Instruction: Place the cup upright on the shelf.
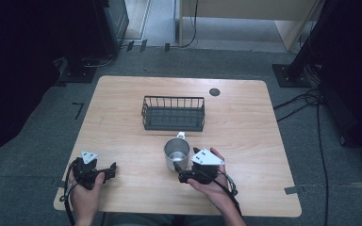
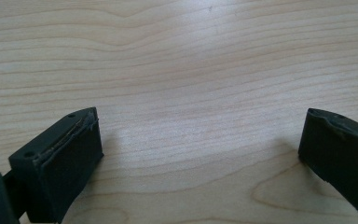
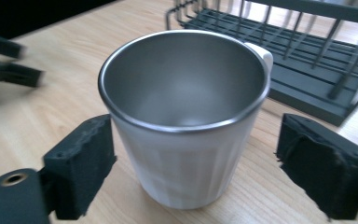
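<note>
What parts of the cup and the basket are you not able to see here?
- Cup: in the right gripper view its handle is mostly hidden behind the cup's own rim.
- Cup's near side: in the high view the right gripper covers its lower part.
- Basket: the right gripper view's top and right edges cut it off.
- Basket's floor: in the high view, too small and dark to tell if anything lies inside.

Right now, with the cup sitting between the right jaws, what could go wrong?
1. One pad of the right hand-held gripper looks closer to the cup than the other, so closing might shove or tip it.
2. The handle faces the wire basket, so lifting the cup forward may catch its rim.
</note>
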The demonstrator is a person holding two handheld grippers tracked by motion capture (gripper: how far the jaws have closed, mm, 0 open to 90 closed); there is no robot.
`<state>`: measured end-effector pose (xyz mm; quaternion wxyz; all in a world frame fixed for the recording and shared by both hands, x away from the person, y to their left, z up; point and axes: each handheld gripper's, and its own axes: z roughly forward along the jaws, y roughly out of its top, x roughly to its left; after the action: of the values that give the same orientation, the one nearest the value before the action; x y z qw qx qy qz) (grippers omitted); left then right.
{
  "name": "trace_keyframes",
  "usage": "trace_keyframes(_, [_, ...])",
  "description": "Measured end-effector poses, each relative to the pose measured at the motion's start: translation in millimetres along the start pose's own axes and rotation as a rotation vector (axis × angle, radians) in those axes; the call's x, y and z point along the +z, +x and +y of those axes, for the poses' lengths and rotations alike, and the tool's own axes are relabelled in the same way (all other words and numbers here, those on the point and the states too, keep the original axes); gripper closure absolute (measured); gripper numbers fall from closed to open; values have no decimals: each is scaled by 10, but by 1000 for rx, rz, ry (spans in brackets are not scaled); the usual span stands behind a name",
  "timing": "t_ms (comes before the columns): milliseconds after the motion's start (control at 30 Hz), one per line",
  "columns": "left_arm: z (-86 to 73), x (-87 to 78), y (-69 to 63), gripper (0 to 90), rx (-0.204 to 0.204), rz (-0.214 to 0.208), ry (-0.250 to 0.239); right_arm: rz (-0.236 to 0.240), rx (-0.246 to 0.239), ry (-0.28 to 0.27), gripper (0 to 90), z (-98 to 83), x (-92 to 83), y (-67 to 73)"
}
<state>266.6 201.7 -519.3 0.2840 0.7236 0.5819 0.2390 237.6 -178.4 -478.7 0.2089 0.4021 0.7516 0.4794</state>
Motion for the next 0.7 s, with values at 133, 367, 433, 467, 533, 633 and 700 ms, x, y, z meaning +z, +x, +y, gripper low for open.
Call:
trace_keyframes(133, [0,0,0,0,0,0,0,16,-70,-14,266,-43,-15,21])
trace_keyframes(367, [0,0,0,0,0,0,0,-21,-100,-3,326,-85,13,206])
trace_keyframes(433, [0,0,0,0,0,0,0,-19,-108,0,326,-87,13,240])
trace_keyframes(467, [0,0,0,0,0,0,0,-8,-112,5,326,-87,16,309])
trace_keyframes(533, [0,0,0,0,0,0,0,14,-127,6,337,-93,23,360])
trace_keyframes(633, [0,0,0,0,0,0,0,36,-141,14,286,-111,64,437])
trace_keyframes(700, [0,0,0,0,0,0,0,11,-120,14,237,-115,111,438])
